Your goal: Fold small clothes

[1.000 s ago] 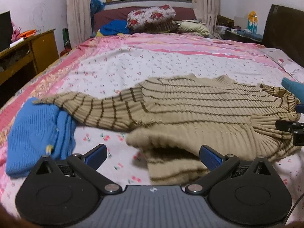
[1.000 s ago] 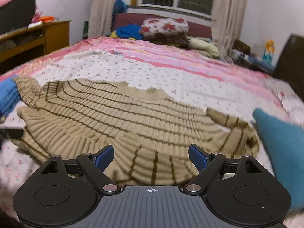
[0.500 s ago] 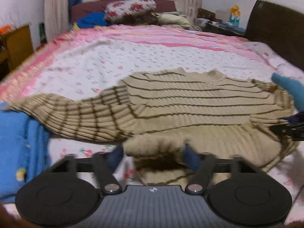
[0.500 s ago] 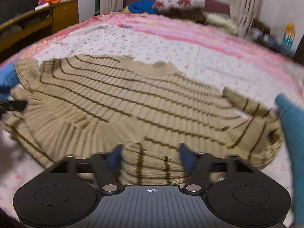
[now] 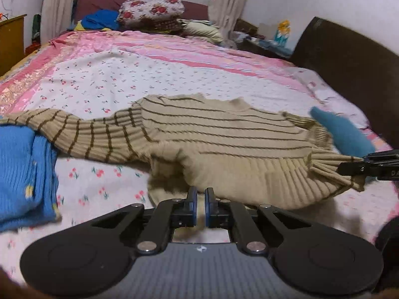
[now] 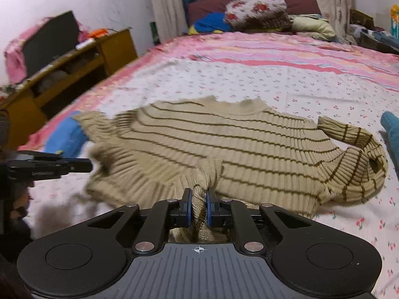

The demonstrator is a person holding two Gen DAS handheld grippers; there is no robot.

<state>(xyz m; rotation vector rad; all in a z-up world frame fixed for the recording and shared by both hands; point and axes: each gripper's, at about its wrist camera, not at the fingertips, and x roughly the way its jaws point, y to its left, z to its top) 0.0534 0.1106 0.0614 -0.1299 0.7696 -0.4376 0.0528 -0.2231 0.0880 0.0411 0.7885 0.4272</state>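
A beige knit sweater with brown stripes (image 5: 219, 134) lies spread across the bed, one sleeve stretched left, the other folded in at the right (image 6: 354, 159). My left gripper (image 5: 200, 199) is shut on the sweater's bottom hem at its left corner. My right gripper (image 6: 199, 200) is shut on the hem at the right corner, with ribbed cloth bunched between the pads. Each gripper shows at the edge of the other's view: the right one in the left wrist view (image 5: 369, 167), the left one in the right wrist view (image 6: 49, 167). The hem is lifted slightly off the sheet.
A folded blue knit garment (image 5: 22, 169) lies left of the sweater's sleeve. A teal garment (image 5: 341, 134) lies at the right. The bed (image 5: 154, 74) has a white cherry-print sheet with pink border. Pillows (image 5: 152, 10) at the head, a wooden desk (image 6: 74, 67) left, a dark headboard (image 5: 349, 74) right.
Both grippers moved forward onto the sweater's bottom hem and went from wide open to shut on it. The hem now bunches and lifts.
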